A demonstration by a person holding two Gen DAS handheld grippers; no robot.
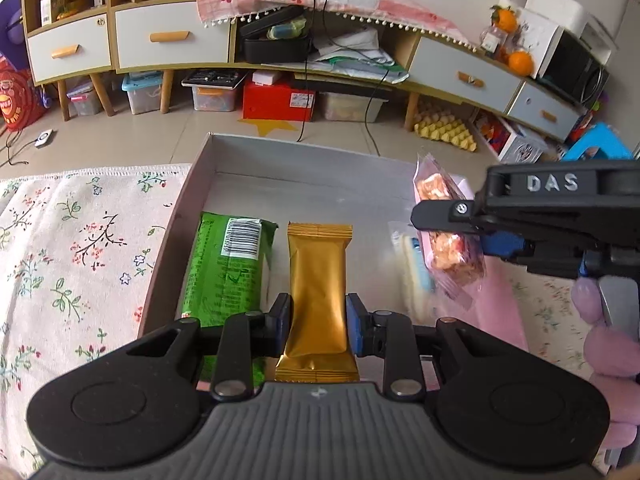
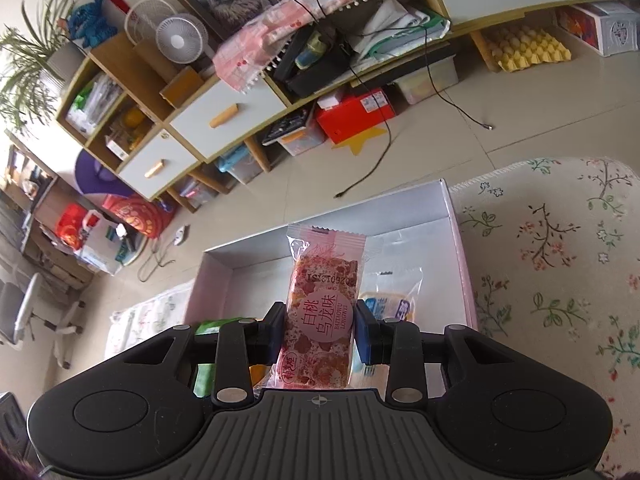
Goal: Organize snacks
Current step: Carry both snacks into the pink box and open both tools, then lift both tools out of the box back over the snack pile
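A shallow pink-rimmed box (image 1: 188, 200) with a white floor lies on the flowered cloth. In it lies a green snack pack (image 1: 228, 268) at the left. My left gripper (image 1: 318, 318) is shut on a gold snack bar (image 1: 318, 280), held lengthwise over the box beside the green pack. My right gripper (image 2: 320, 332) is shut on a pink peach-oolong snack pack (image 2: 322, 308), held above the box (image 2: 460, 248); it shows in the left wrist view (image 1: 448, 236) at the right. A clear pack with a white and blue snack (image 2: 394, 304) lies in the box under it.
The flowered cloth (image 1: 72, 248) covers the table on both sides of the box. Beyond the table's far edge is tiled floor, a long low cabinet (image 1: 172, 40) with drawers, storage bins, a red box (image 1: 278, 98) and trailing cables.
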